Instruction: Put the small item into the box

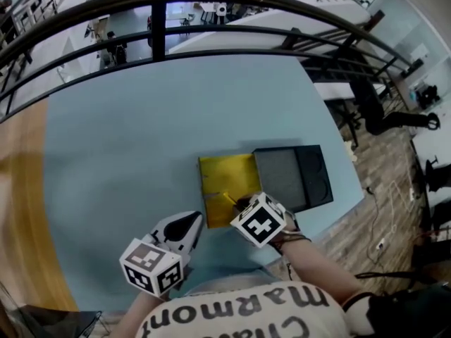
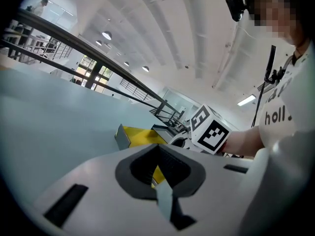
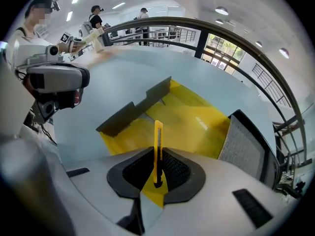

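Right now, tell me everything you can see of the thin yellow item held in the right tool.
The yellow item is a slim, flat stick, plastic by its look, with a dark slot down its middle, much like a small cutter. The right tool is shut on its near end, between the jaws, and most of it sticks out forward. It points over the floor of the open yellow box. Only the jaws visibly touch it; whether its tip meets the box cannot be told.
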{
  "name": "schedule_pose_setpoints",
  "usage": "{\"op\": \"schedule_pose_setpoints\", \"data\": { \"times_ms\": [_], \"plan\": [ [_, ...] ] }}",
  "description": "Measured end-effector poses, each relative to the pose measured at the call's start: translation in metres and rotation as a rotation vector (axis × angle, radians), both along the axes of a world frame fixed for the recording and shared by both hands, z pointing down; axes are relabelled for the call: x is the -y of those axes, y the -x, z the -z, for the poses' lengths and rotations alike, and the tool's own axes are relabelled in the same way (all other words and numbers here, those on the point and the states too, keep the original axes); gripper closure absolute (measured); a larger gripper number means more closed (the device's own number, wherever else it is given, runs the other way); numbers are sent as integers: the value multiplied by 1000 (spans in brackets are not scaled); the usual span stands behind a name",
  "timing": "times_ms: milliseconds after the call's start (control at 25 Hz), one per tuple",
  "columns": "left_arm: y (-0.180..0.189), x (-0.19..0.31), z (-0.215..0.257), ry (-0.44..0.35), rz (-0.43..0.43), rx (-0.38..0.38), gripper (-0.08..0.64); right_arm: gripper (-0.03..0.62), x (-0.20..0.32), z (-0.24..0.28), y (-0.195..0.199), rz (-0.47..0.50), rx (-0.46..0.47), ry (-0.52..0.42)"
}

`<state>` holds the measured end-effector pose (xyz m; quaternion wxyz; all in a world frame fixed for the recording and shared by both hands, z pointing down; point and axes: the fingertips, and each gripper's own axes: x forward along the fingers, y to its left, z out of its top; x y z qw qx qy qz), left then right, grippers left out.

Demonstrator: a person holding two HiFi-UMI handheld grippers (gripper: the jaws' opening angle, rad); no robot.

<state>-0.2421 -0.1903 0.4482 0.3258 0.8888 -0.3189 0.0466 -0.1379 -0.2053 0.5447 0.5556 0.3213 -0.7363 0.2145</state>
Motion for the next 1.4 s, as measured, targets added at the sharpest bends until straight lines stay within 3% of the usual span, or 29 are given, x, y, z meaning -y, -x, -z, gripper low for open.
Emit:
{"op": "schedule_pose_setpoints", "data": {
  "times_ms": [200,400,640,1120,1400],
  "plan": [
    [-6,-9,-4,8,4,1,558,523,-5,-9,-10,28,-46,17],
    [-5,-13,-10,25,2,5,558,523,4,-2,-2,91,-74,-30],
    [-12,-19,-14,45,-20,6,558,523,-5,-12,-10,41,-56,40],
    [-17,-27,-18,66,-27,9,558,523,-2,-10,-4,121,-83,48],
    [-12,-25,-19,68,-12,14,558,523,-11,-20,-11,74,-91,108]
  ]
}}
